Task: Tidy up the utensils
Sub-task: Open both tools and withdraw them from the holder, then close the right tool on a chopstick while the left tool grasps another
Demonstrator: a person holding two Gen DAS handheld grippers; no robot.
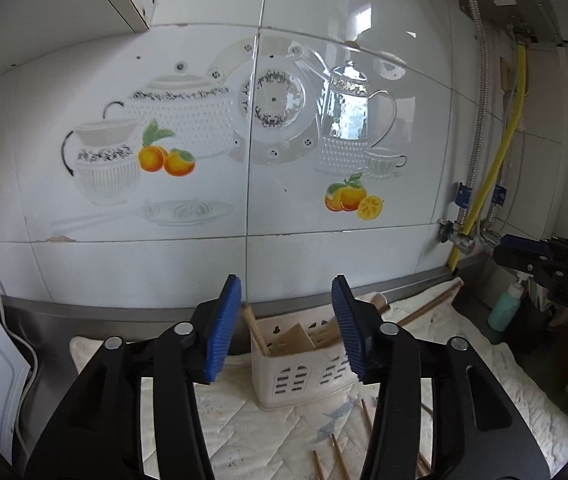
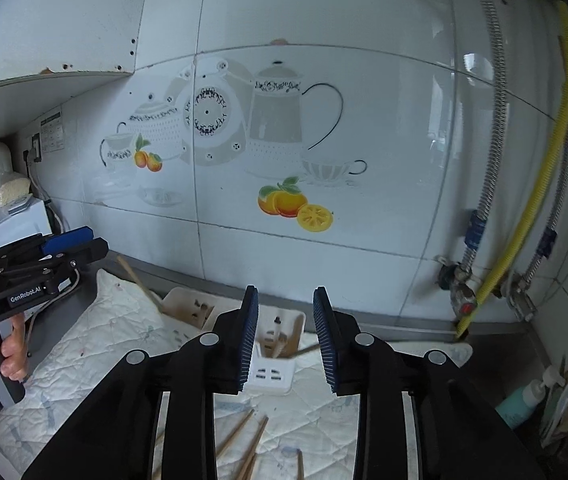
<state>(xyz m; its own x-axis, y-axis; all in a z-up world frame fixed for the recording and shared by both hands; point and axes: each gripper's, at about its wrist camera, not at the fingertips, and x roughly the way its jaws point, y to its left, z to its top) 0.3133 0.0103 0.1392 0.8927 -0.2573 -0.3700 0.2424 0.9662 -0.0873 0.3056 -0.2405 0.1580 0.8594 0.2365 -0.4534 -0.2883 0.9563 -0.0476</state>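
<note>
I have both sets of jaws released and empty: the left gripper (image 1: 286,330) stands fairly wide, the right gripper (image 2: 286,340) narrower, and nothing sits between the pads of either. The utensil holder (image 1: 300,368) stands on the quilted cloth (image 1: 243,420) covering the tabletop, close to the tiled wall, directly ahead of both grippers. One chopstick (image 1: 255,332) leans in its left compartment. Loose chopsticks (image 2: 243,436) lie on the cloth nearer to me.

Hazards, as I judge them:
- The holder looks light; a finger striking its rim could tip it.
- Thin sticks on soft cloth may roll or slip from a partial grip.
- Both grippers converge on one spot; collision is possible.
</note>
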